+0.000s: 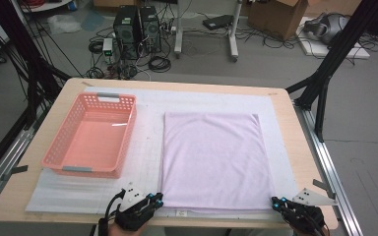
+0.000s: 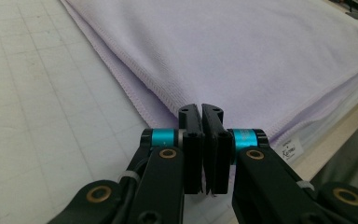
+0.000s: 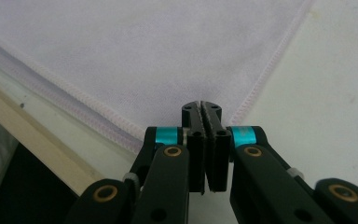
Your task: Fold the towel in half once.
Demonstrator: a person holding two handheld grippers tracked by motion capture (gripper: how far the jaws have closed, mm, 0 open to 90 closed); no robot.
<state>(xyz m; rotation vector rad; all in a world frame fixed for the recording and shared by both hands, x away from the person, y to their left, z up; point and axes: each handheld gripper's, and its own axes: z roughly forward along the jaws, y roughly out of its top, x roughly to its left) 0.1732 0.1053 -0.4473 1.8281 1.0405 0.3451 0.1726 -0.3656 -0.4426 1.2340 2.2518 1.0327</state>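
Two grippers: both at the near edge of the table (image 1: 39,196), one at each near corner of the towel (image 1: 211,157).
Towel: pale lilac, folded flat in layers, lying on the white mat (image 1: 147,147) right of centre – its near edge runs from about 7 o'clock to 5 o'clock on the table.
Left gripper (image 1: 156,199): at 7 o'clock, tips at the towel's near left corner; in the left gripper view (image 2: 202,109) the jaws stand pressed together with the stitched corner right at their tips. Whether any cloth is pinched between them I cannot tell.
Right gripper (image 1: 277,201): at 5 o'clock, tips at the near right corner; in the right gripper view (image 3: 202,108) the jaws are closed tight, ridged pads meeting, the hemmed corner right at the tips – pinched or merely touched I cannot tell.
Basket (image 1: 59,142): pink, slotted walls, on the mat at 9 to 10 o'clock, well apart from the towel's left edge.
Label (image 2: 291,150): small white tag just beside the towel's near edge, seen in the left gripper view.
Table edge: pale wood strip runs just beyond the mat, near both grippers.
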